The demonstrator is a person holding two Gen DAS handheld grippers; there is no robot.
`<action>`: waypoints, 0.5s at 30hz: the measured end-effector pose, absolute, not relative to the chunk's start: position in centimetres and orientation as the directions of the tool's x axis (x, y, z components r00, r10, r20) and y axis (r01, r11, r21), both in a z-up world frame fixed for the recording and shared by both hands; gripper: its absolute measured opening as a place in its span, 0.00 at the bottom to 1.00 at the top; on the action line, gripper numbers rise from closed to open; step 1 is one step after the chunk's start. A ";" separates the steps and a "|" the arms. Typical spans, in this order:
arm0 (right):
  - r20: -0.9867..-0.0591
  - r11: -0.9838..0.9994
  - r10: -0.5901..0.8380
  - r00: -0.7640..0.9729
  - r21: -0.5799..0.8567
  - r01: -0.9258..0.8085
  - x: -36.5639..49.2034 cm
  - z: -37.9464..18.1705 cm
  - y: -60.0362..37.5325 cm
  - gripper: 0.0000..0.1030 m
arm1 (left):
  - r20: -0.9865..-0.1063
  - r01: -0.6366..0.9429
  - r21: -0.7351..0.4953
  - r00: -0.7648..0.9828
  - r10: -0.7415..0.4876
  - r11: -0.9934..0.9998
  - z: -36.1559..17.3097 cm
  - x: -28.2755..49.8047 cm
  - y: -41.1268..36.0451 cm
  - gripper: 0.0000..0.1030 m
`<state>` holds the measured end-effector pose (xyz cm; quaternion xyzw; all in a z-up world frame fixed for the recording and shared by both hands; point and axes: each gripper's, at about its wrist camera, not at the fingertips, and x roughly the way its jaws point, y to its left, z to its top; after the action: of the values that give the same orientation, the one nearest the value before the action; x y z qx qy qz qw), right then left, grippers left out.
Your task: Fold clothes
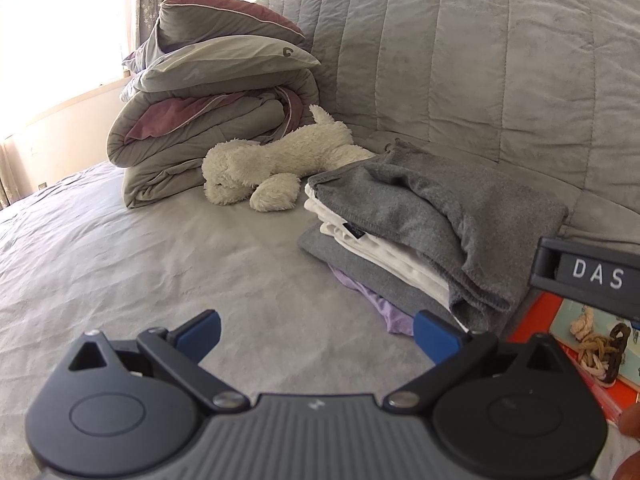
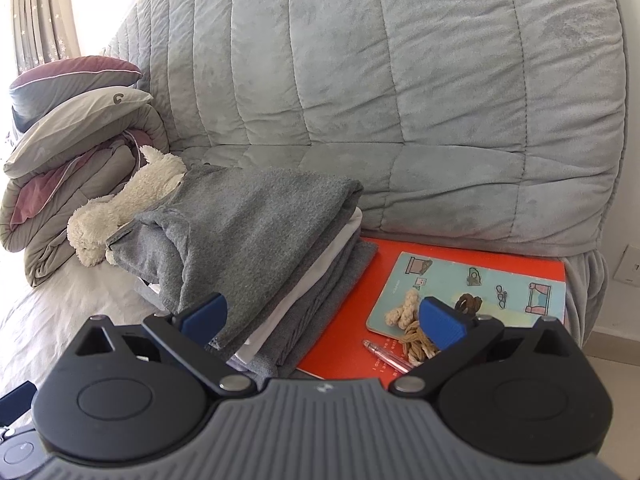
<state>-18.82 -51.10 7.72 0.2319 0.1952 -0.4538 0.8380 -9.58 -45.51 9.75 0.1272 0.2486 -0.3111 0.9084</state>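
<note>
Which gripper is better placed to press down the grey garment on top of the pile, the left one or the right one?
Probably the right gripper. It is open and faces the pile, with the grey garment just beyond its left finger. The left gripper, also open, faces mostly bare bedsheet, with the pile off to its right.

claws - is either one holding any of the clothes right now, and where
Nothing is held. The left claw and right claw are both open and empty, near the folded clothes stack.
</note>
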 end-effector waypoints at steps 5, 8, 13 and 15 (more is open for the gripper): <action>-0.538 0.483 -0.669 0.513 0.211 0.850 -18.8 7.7 -51.0 1.00 | -0.532 0.629 0.073 0.681 -0.503 0.774 9.7 -9.6 -45.4 0.99; -0.539 0.482 -0.668 0.513 0.212 0.850 -18.8 7.7 -51.0 1.00 | -0.531 0.629 0.071 0.680 -0.505 0.774 9.7 -9.6 -45.4 0.99; -0.543 0.478 -0.668 0.509 0.210 0.853 -18.7 7.6 -51.1 1.00 | -0.531 0.629 0.067 0.680 -0.506 0.774 9.7 -9.6 -45.5 0.99; -0.545 0.476 -0.667 0.508 0.213 0.853 -18.8 7.6 -51.1 1.00 | -0.532 0.631 0.071 0.679 -0.506 0.773 9.6 -9.7 -45.6 0.99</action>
<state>-18.80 -51.14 7.58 0.2350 0.1984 -0.4546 0.8359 -9.70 -45.59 9.64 0.1250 0.2498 -0.3131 0.9077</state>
